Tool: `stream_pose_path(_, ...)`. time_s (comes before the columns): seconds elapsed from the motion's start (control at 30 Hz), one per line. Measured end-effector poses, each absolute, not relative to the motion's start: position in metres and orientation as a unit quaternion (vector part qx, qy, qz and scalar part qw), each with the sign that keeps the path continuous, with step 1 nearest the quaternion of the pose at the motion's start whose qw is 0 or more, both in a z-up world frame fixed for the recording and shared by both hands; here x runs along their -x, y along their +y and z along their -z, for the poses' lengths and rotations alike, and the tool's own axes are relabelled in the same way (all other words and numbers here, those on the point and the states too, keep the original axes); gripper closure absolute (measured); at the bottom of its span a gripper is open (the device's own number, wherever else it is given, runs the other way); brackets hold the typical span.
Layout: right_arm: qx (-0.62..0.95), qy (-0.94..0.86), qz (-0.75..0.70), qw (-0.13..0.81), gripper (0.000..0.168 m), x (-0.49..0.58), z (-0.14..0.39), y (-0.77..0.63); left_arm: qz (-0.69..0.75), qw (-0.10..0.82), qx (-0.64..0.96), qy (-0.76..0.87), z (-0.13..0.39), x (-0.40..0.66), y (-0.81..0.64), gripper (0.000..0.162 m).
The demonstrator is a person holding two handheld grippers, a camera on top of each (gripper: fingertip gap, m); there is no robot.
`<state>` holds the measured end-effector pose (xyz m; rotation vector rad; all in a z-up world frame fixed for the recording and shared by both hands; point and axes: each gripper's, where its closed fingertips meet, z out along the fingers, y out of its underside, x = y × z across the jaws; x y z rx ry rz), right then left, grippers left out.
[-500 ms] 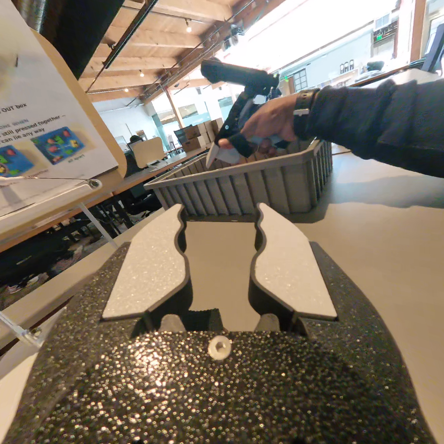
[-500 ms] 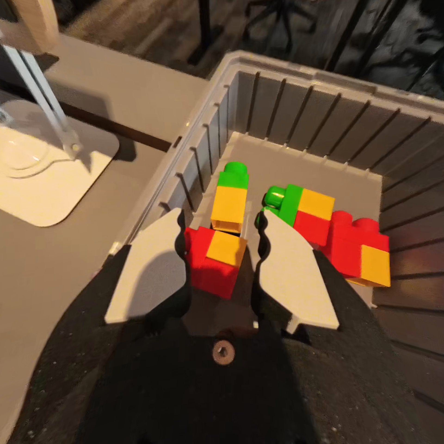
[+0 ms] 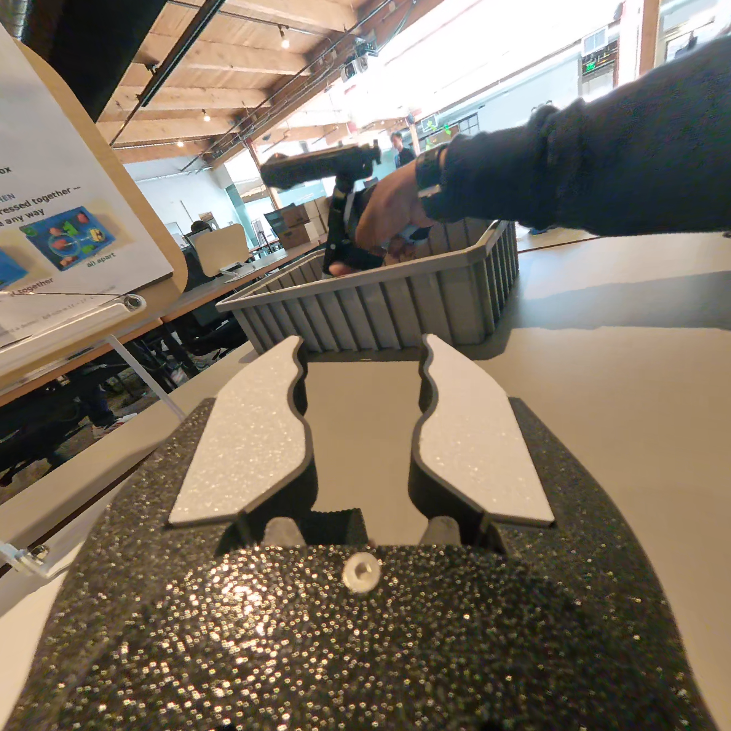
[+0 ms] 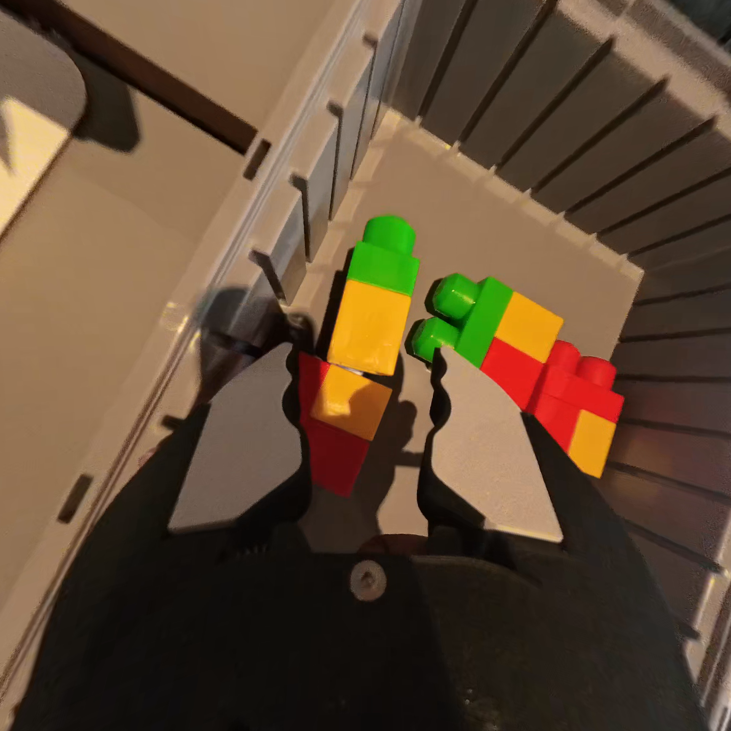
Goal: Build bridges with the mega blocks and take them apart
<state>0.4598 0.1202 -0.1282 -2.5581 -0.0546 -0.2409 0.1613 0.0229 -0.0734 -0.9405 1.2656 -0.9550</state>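
Right wrist view: spread right tongs (image 4: 362,356) over blocks (image 4: 370,328) — green, yellow, red.

Red, yellow, green blocks (image 4: 368,332); grey bin (image 4: 593,118).

Bin contents, left wrist view: hidden behind the near wall of the grey bin (image 3: 379,312).
Right gripper (image 3: 348,253) tips, left wrist view: sunk below the bin rim, covered partly by the hand (image 3: 389,213).
Red block (image 4: 510,372): lower corner covered by the gripper finger (image 4: 486,447).
Red-and-yellow piece (image 4: 344,419): left side behind the other finger.
Paper sheet (image 3: 59,197): cut off by the left edge.
Sleeve (image 3: 593,170): runs out of the right edge.
Bin wall (image 4: 593,118), right wrist view: blurred.
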Motion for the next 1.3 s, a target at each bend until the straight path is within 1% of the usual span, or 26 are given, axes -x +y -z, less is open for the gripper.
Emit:
stream_pose_path(0.03, 0.958, -0.027, 0.089, 0.271, 0.107, -0.459, 0.134, 0.122, 0.413, 0.604, 0.407, 0.547, 0.073, -0.16, 0.023, 0.108)
stream_pose_path(0.1, 0.958, -0.02, 0.087, 0.274, 0.129, -0.461, 0.137, 0.126, 0.413, 0.603, 0.407, 0.548, 0.074, -0.159, 0.023, 0.108)
stream_pose_path(0.27, 0.955, -0.018, 0.112, 0.275, 0.131, -0.466, 0.136, 0.123, 0.416, 0.6, 0.413, 0.545, 0.074, -0.154, 0.024, 0.109)
stream_pose_path(0.37, 0.942, -0.004, 0.143, 0.303, 0.131, -0.474, 0.116, 0.117, 0.423, 0.598, 0.419, 0.537, 0.072, -0.152, 0.027, 0.11)
stream_pose_path(0.5, 0.899, 0.035, 0.152, 0.408, 0.131, -0.469, 0.059, 0.1, 0.436, 0.593, 0.431, 0.522, 0.069, -0.149, 0.033, 0.11)
stream_pose_path(0.6, 0.845, 0.028, 0.137, 0.515, 0.132, -0.439, 0.008, 0.083, 0.453, 0.585, 0.441, 0.508, 0.067, -0.146, 0.039, 0.109)
stream_pose_path(0.7, 0.755, -0.058, 0.078, 0.648, 0.132, -0.369, -0.039, 0.071, 0.502, 0.549, 0.445, 0.499, 0.064, -0.144, 0.042, 0.105)
stream_pose_path(0.77, 0.695, -0.152, 0.01, 0.702, 0.132, -0.305, -0.055, 0.063, 0.551, 0.505, 0.441, 0.496, 0.062, -0.141, 0.042, 0.101)
stream_pose_path(0.83, 0.676, -0.232, -0.058, 0.697, 0.132, -0.246, -0.048, 0.057, 0.592, 0.471, 0.442, 0.483, 0.059, -0.136, 0.047, 0.093)
stream_pose_path(0.93, 0.677, -0.339, -0.098, 0.646, 0.132, -0.183, -0.014, 0.056, 0.63, 0.442, 0.436, 0.467, 0.052, -0.123, 0.061, 0.082)
stream_pose_path(1.03, 0.693, -0.415, -0.111, 0.579, 0.132, -0.152, 0.03, 0.055, 0.607, 0.463, 0.415, 0.495, 0.049, -0.104, 0.076, 0.085)
stream_pose_path(1.1, 0.687, -0.447, -0.153, 0.551, 0.132, -0.136, 0.047, 0.047, 0.579, 0.461, 0.404, 0.538, 0.056, -0.093, 0.077, 0.087)
stream_pose_path(1.3, 0.669, -0.492, -0.233, 0.506, 0.132, -0.109, 0.066, 0.026, 0.544, 0.39, 0.369, 0.645, 0.09, -0.085, 0.045, 0.094)
